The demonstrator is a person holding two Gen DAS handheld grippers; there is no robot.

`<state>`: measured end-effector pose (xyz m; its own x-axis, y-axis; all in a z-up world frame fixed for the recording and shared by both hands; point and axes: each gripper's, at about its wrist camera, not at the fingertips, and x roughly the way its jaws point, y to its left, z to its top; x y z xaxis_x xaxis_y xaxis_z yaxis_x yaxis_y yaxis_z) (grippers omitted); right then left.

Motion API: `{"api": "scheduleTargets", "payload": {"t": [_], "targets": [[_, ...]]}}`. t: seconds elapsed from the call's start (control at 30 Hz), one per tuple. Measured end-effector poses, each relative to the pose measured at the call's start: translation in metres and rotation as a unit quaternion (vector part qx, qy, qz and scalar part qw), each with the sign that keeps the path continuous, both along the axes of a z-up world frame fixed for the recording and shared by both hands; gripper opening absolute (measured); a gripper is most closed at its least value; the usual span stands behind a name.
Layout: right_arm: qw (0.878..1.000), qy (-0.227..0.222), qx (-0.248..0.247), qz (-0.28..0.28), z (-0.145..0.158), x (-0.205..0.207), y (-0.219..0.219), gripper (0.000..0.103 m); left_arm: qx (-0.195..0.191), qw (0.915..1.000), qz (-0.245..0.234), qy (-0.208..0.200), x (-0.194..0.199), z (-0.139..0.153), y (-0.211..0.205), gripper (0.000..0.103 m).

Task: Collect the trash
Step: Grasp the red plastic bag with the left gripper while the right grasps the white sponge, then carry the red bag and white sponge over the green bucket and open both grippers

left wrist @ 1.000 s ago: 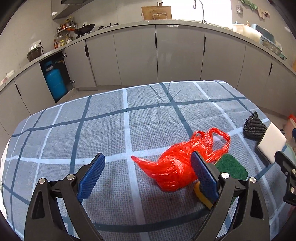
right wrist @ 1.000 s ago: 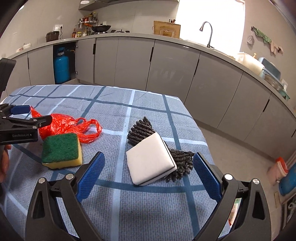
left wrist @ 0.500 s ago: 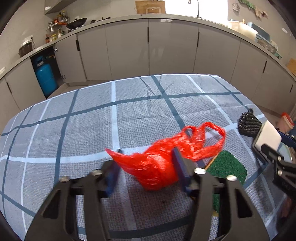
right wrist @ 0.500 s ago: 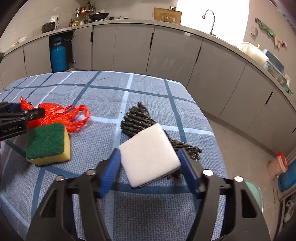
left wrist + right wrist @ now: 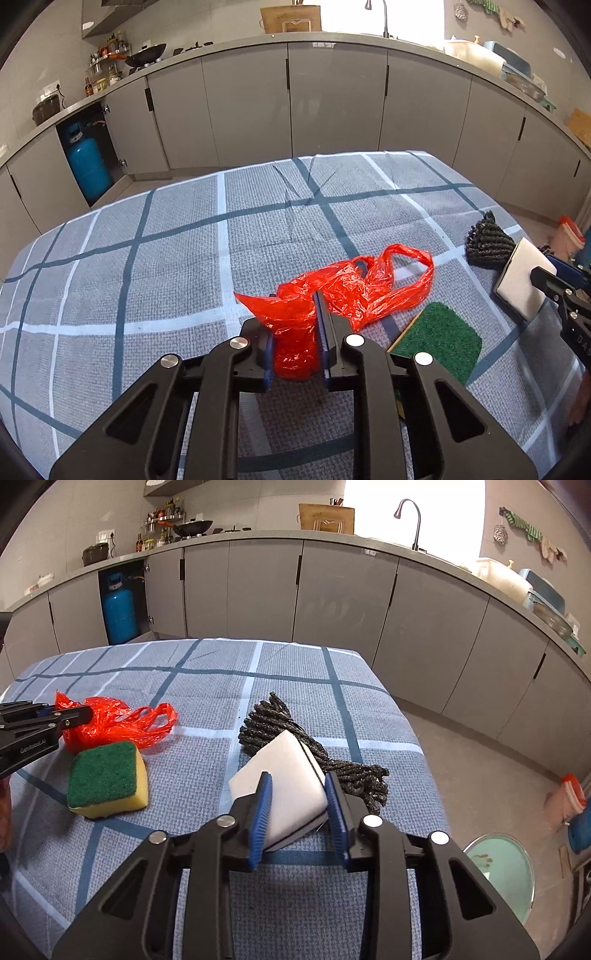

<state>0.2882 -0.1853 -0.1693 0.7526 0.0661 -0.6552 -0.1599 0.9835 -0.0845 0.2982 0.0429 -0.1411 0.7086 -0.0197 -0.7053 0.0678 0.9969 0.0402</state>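
A crumpled red plastic bag [image 5: 354, 284] lies on the checked tablecloth [image 5: 177, 266]. My left gripper [image 5: 295, 299] is closing its jaws on the bag's near end, and the blue pads squeeze the plastic. In the right wrist view a white sponge block [image 5: 284, 771] rests on a dark knitted rag [image 5: 269, 720]. My right gripper [image 5: 298, 777] is closing on the block, pads against its two sides. The left gripper [image 5: 48, 720] and the red bag [image 5: 122, 723] show at that view's left edge.
A green-topped yellow sponge [image 5: 107, 779] sits between bag and white block. The table's right edge drops to the floor, where a round green-lidded bin [image 5: 498, 871] stands. Grey cabinets [image 5: 332, 99] and a blue gas cylinder [image 5: 86, 170] line the far wall.
Both grippers went from wide open to closed: the left onto the red bag, the right onto the white sponge block. Neither hand shifted much.
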Motion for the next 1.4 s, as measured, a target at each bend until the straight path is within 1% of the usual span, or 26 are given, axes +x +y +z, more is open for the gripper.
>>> {"api": "scheduleTargets", "payload": {"t": [0.07,0.27,0.4,0.57,0.9,1.4], "targets": [[1.0,-0.002,0.007,0.003,0.003,-0.003,0.0,0.026,0.001,1.0,0.003,-0.004,-0.002,0.004,0.001,0.019],[0.999,-0.015,0.032,0.009,0.016,-0.018,-0.003,0.025,0.002,0.9996,0.014,-0.025,-0.011,0.022,0.006,0.019],[0.999,-0.026,0.033,0.01,0.023,-0.026,-0.002,0.025,0.001,0.9993,0.012,-0.035,-0.016,0.033,0.004,0.019],[0.999,-0.036,0.036,0.004,0.031,-0.034,-0.006,0.025,0.002,0.9987,0.003,-0.05,-0.024,0.046,-0.008,0.019],[0.997,-0.051,0.048,-0.024,0.043,-0.051,-0.037,0.025,-0.004,0.9963,-0.051,-0.068,-0.034,0.066,-0.058,0.019],[0.992,-0.062,0.072,-0.081,0.043,-0.064,-0.104,0.025,0.01,0.9914,-0.11,-0.071,-0.036,0.071,-0.134,0.019]]}}
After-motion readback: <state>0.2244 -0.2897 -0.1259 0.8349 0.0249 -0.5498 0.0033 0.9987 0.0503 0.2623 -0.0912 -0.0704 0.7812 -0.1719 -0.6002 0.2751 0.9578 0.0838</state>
